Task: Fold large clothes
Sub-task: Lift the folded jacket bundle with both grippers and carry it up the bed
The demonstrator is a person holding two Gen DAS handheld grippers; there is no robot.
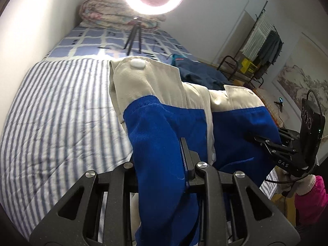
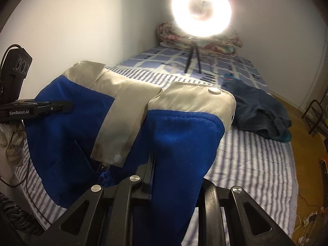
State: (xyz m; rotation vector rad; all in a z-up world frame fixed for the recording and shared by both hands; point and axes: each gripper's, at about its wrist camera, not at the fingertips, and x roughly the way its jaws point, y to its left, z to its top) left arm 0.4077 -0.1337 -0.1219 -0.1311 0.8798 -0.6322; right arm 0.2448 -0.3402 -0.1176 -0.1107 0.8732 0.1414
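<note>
A blue-and-white striped quilted bed (image 2: 250, 160) carries a crumpled dark navy garment (image 2: 260, 110) ahead-right of the right claw (image 2: 174, 164).

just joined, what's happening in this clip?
A person is holding up a blue and beige jacket over a bed with a striped sheet, one handheld gripper on each side. The left gripper and the right gripper are each clamped on blue fabric, so the garment hangs between them, not yet laid flat or folded. A dark blue garment lies crumpled farther up the bed, in front of a ring light on a small tripod.
</note>
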